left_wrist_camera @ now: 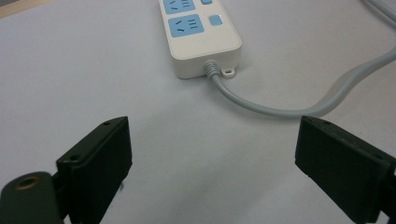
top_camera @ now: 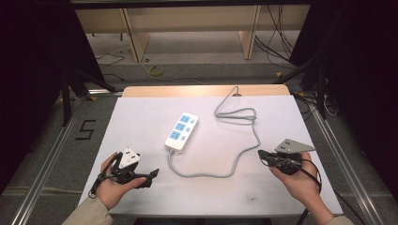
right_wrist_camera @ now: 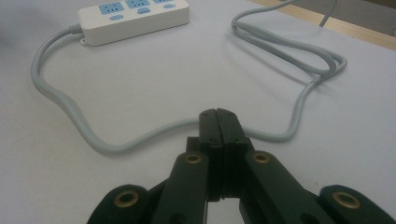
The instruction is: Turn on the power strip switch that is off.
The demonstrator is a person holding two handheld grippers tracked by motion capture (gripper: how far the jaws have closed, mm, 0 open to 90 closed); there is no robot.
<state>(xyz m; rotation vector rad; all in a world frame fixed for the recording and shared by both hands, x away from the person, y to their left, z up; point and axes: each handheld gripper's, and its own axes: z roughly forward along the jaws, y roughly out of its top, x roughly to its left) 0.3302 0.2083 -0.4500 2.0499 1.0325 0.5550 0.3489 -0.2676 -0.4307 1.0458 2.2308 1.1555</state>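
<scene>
Nearest the person, two hands come in over the front edge of the table (top_camera: 141,112), each wrapped round a black gripper; the left gripper (top_camera: 149,177) sits at the near left, resting low over the white surface, its jaws spread wide with nothing between them, as the left gripper view makes plain; the right gripper (top_camera: 262,155) sits at the near right, well apart from the other, a grey three-cornered plate on top, its jaws pressed flat together on nothing, which the right gripper view shows close up.

Just ahead of the shut jaws the grey cable (top_camera: 244,152) crosses the white sheet; in the right gripper view it passes right behind the jaw tips, though I cannot tell whether it touches them; from there it dips in a loop towards the middle front of the table and climbs to the near end of the power strip (top_camera: 182,131).

The power strip lies flat near the table's centre, white with blue sockets, angled slightly, closer to the left gripper than the right; beyond it the cable folds back on itself, then runs off the far edge.
</scene>
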